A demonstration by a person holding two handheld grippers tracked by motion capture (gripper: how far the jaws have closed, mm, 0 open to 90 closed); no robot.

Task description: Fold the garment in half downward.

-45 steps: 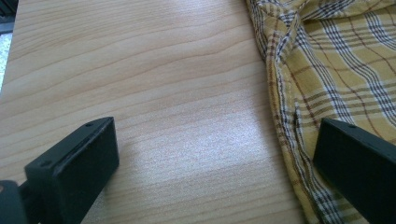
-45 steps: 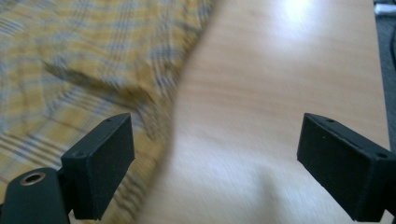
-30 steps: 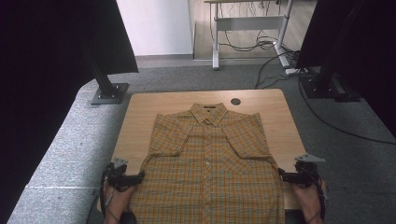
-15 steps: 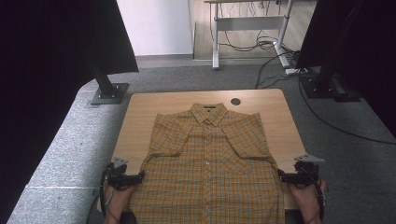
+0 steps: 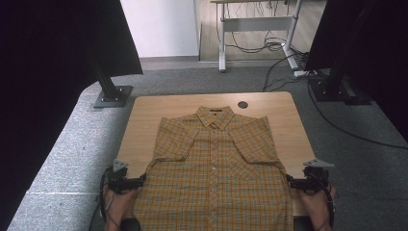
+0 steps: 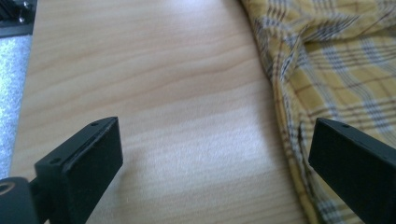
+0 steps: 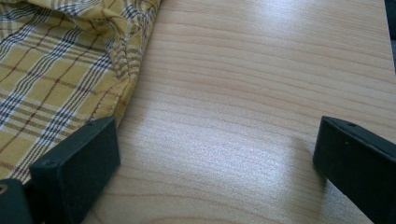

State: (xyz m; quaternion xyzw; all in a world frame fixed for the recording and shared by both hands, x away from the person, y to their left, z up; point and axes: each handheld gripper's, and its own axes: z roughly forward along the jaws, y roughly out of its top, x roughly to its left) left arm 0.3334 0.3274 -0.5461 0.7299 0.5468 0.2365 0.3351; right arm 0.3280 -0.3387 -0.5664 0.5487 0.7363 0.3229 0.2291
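Both claws are gaping wide and gripping nothing, the left claw [image 5: 142, 178] and right claw [image 5: 288, 181] flanking the yellow plaid button-up shirt [image 5: 214, 168] lying flat on the pale wooden tabletop [image 5: 144, 125].

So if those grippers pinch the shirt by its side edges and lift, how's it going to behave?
The shirt will probably sag: its edge wrinkles softly beside the left gripper. It looks thin and flat, so likely light. On the smooth table, pushing would probably bunch it. The right gripper stands open at the other edge.
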